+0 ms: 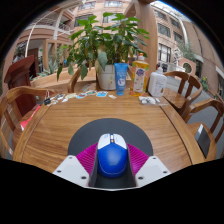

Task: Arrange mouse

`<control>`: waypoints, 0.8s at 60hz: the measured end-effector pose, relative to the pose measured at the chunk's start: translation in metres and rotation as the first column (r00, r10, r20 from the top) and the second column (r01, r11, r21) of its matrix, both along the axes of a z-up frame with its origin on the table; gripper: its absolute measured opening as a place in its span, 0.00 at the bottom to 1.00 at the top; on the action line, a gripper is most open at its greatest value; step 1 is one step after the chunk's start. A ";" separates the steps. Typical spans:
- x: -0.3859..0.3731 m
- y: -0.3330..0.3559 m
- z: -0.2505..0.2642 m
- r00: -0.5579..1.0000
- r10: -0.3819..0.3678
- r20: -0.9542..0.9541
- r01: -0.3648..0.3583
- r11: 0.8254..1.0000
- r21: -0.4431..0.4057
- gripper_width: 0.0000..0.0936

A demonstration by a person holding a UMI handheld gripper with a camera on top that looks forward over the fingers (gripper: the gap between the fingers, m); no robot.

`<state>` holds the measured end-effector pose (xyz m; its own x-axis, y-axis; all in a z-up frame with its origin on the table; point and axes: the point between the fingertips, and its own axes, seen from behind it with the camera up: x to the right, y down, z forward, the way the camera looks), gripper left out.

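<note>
A blue mouse (112,158) is seen between the jaws of the gripper (112,162), with the magenta pads (87,157) close against its two sides. The jaws appear to be closed on the mouse, though whether both pads press firmly cannot be fully confirmed. A dark round mat (110,133) is laid on the wooden bench (60,125) at its near edge, and the mouse is held over or on the mat's near part; whether it is lifted or resting cannot be told.

Along the far edge of the bench a potted plant (105,50), a blue carton (122,77), a yellow carton (140,75) and a white kettle-like vessel (157,83) are set, all well apart from the mouse. Chairs (18,100) are placed around the bench.

Several risks are judged from here. The mouse's rounded, smooth sides could let it slip from the pads if the grip is loosened early or the gripper is tilted. If it is released above the mat rather than on it, it could bounce or skew. A placement too near the bench's near edge could leave the mouse liable to be knocked off.
</note>
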<state>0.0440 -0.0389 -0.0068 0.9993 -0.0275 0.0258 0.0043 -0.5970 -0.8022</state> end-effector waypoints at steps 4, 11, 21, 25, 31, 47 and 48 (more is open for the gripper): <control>-0.002 0.000 0.000 1.000 0.006 -0.009 -0.006 1.000 -0.008 0.55; -0.001 -0.007 0.012 1.000 0.014 0.002 -0.014 1.000 -0.010 0.76; 0.003 -0.040 0.060 1.000 0.008 0.021 -0.009 0.998 0.058 0.91; 0.004 -0.058 0.086 1.000 0.010 0.029 -0.012 0.996 0.084 0.92; 0.007 -0.092 0.114 0.999 0.002 0.035 -0.006 0.994 0.112 0.91; 0.006 -0.178 0.151 0.999 0.027 0.046 -0.032 0.991 0.128 0.91; 0.006 -0.182 0.152 0.999 0.026 0.045 -0.032 0.991 0.128 0.91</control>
